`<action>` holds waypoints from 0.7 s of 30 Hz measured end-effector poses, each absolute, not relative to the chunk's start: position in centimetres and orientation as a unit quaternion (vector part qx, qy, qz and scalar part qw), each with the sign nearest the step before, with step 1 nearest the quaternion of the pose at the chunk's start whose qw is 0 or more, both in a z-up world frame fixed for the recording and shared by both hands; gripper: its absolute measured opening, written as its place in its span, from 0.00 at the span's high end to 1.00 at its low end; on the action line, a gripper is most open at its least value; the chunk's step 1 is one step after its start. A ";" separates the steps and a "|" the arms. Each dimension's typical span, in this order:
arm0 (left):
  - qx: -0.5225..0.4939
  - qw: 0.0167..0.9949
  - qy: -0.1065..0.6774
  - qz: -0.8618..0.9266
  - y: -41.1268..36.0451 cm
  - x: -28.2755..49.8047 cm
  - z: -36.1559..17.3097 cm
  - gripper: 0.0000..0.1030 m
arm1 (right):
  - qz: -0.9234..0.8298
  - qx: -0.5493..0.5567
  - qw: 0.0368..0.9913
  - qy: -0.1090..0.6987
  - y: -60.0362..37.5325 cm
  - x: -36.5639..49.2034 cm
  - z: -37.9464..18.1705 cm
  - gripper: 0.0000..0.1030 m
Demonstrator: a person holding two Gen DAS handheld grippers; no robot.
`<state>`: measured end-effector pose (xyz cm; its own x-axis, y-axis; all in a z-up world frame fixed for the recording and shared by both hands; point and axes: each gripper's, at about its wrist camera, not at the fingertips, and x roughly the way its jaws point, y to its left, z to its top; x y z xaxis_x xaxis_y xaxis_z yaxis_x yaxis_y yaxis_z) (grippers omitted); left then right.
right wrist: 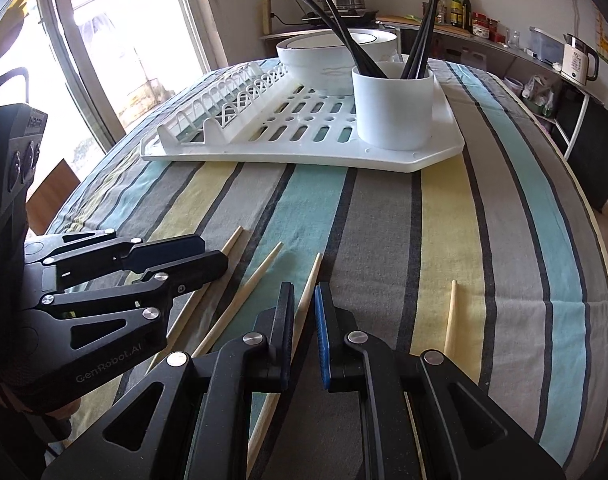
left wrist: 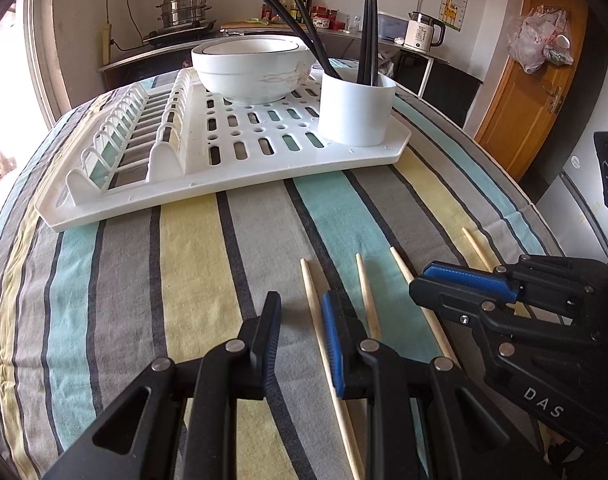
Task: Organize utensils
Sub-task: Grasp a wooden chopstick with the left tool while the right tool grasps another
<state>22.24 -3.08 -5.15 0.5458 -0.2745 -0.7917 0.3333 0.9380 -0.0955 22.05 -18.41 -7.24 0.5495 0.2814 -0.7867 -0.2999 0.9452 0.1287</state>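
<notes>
Several wooden chopsticks lie side by side on the striped tablecloth. My left gripper (left wrist: 301,296) is low over the cloth with its jaws a little apart, and one wooden chopstick (left wrist: 309,284) lies in the gap, close to the right pad and unpinched. My right gripper (right wrist: 304,286) has a narrow gap, and another wooden chopstick (right wrist: 311,272) runs through it on the cloth with the pads not pressing. The white drying rack (left wrist: 224,184) sits beyond. On its right corner a white utensil cup (left wrist: 356,112) holds black chopsticks (left wrist: 368,32).
Stacked white bowls (left wrist: 248,68) sit at the back of the rack, beside its plate slots (left wrist: 136,136). The two grippers are close together, the right gripper (left wrist: 420,280) just right of the left. One chopstick (right wrist: 451,312) lies apart to the right. The table edge (right wrist: 600,248) curves down the right.
</notes>
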 end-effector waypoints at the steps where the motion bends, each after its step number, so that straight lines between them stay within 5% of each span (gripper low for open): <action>1: 0.033 0.879 0.444 -0.172 -3.0 22.3 -5.2 0.78 | 0.163 -0.013 0.879 0.447 -18.3 22.2 -7.4 0.90; 10: 0.041 0.881 0.445 -0.156 -2.9 22.7 -5.2 0.92 | 0.146 -0.035 0.879 0.452 -17.5 22.7 -7.3 0.93; 21: 0.024 0.881 0.441 -0.170 -2.6 22.6 -4.2 0.94 | 0.156 -0.004 0.888 0.432 -18.9 22.3 -5.4 0.94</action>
<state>22.63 -2.65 -4.16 0.5534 -0.2775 -0.7853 0.3207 0.9412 -0.1066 22.33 -18.90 -5.41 0.5787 0.2739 -0.7682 -0.2808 0.9512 0.1276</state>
